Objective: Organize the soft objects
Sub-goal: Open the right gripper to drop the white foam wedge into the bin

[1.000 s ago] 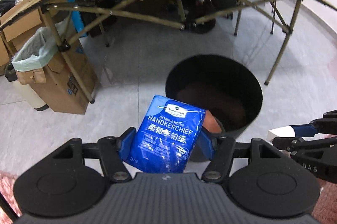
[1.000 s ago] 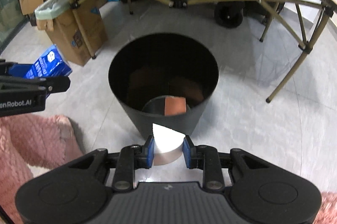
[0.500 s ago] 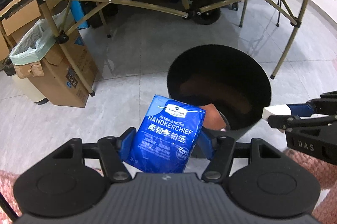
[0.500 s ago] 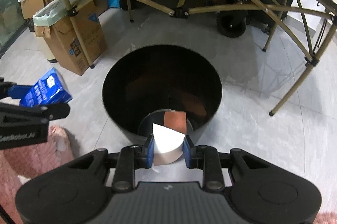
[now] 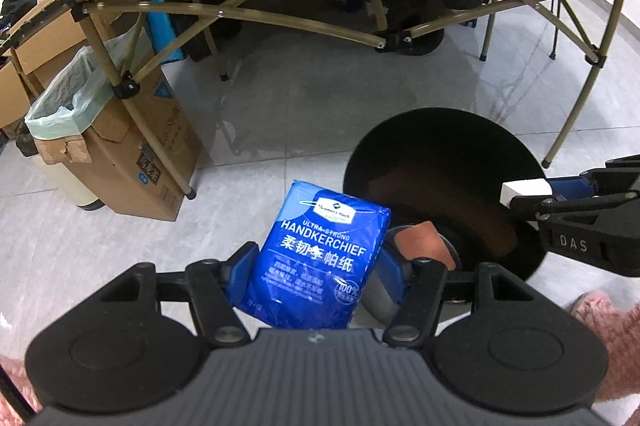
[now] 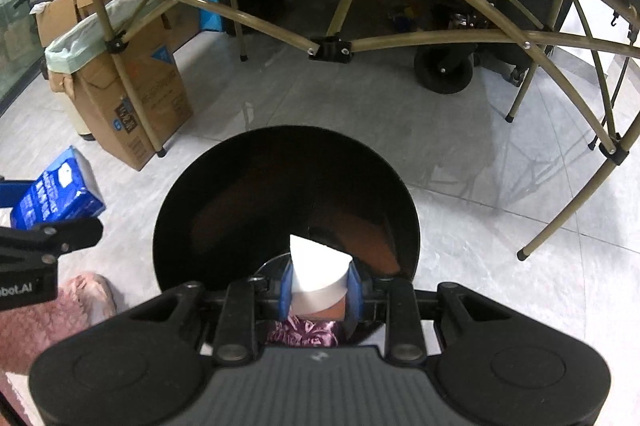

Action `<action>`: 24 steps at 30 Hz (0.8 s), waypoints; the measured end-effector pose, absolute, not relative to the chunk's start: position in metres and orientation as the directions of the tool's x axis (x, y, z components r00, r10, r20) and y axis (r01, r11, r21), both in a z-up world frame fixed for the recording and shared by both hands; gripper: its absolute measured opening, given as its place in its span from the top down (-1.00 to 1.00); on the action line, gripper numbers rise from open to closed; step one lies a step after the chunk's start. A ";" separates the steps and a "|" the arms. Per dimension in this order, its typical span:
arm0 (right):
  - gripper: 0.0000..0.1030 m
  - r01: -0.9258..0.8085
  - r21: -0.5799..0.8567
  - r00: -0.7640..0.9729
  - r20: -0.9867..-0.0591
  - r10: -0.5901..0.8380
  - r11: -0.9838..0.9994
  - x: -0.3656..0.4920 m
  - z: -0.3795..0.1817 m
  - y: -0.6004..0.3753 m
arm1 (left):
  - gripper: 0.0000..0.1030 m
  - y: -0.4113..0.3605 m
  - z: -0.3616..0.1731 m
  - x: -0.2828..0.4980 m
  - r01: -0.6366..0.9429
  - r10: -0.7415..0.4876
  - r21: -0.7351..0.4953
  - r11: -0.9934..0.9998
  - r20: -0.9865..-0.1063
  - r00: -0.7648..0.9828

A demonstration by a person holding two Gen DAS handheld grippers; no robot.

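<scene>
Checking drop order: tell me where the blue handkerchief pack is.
The handkerchief pack sits clamped in the left tool, just left of the black bin rim.

Both grippers angle steeply down toward the floor. The left gripper [image 5: 316, 266], black with blue finger pads, has its jaws set fairly wide and clamped on the two sides of a blue plastic pack of handkerchief tissues [image 5: 320, 262], which stands upright between the pads. On the right, the matching black right gripper [image 6: 319, 286] has its jaws drawn in narrow, pinching a small white wedge-shaped block [image 6: 316, 268] between blue pads. Pink fuzzy sleeves [image 6: 48, 322] show at the near edges.
</scene>
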State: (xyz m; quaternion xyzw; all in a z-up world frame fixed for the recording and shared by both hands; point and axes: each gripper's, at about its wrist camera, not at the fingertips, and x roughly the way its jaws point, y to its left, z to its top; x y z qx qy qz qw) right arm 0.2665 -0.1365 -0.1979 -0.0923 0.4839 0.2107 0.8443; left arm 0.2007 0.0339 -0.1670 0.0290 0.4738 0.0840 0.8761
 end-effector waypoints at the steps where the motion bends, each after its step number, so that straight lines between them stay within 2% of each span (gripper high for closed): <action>1: 0.48 -0.447 0.047 0.444 -0.855 0.268 0.893 0.269 -0.199 -0.135 | -0.24 0.035 -0.167 0.203 -0.121 0.174 0.128 0.984 -0.826 0.535; 11: 0.45 -0.500 -0.001 0.463 -0.845 0.267 0.866 0.276 -0.212 -0.116 | -0.24 0.036 -0.172 0.211 -0.118 0.172 0.129 0.985 -0.829 0.533; 15: 0.35 -0.480 0.016 0.456 -0.850 0.265 0.877 0.279 -0.216 -0.120 | -0.24 0.034 -0.174 0.209 -0.109 0.179 0.143 0.984 -0.824 0.538; 17: 0.16 -0.462 0.029 0.455 -0.850 0.265 0.886 0.282 -0.217 -0.125 | -0.24 0.035 -0.174 0.209 -0.106 0.176 0.141 0.984 -0.823 0.541; 19: -0.36 -0.440 0.043 0.455 -0.851 0.264 0.897 0.284 -0.218 -0.129 | -0.24 0.034 -0.174 0.209 -0.104 0.177 0.143 0.984 -0.821 0.543; 23: -0.80 -0.422 0.045 0.467 -0.845 0.260 0.906 0.285 -0.217 -0.134 | -0.24 0.034 -0.173 0.208 -0.107 0.181 0.146 0.984 -0.817 0.548; 24: -1.00 -0.416 0.045 0.463 -0.849 0.254 0.908 0.286 -0.217 -0.135 | -0.24 0.034 -0.173 0.209 -0.109 0.183 0.147 0.983 -0.816 0.548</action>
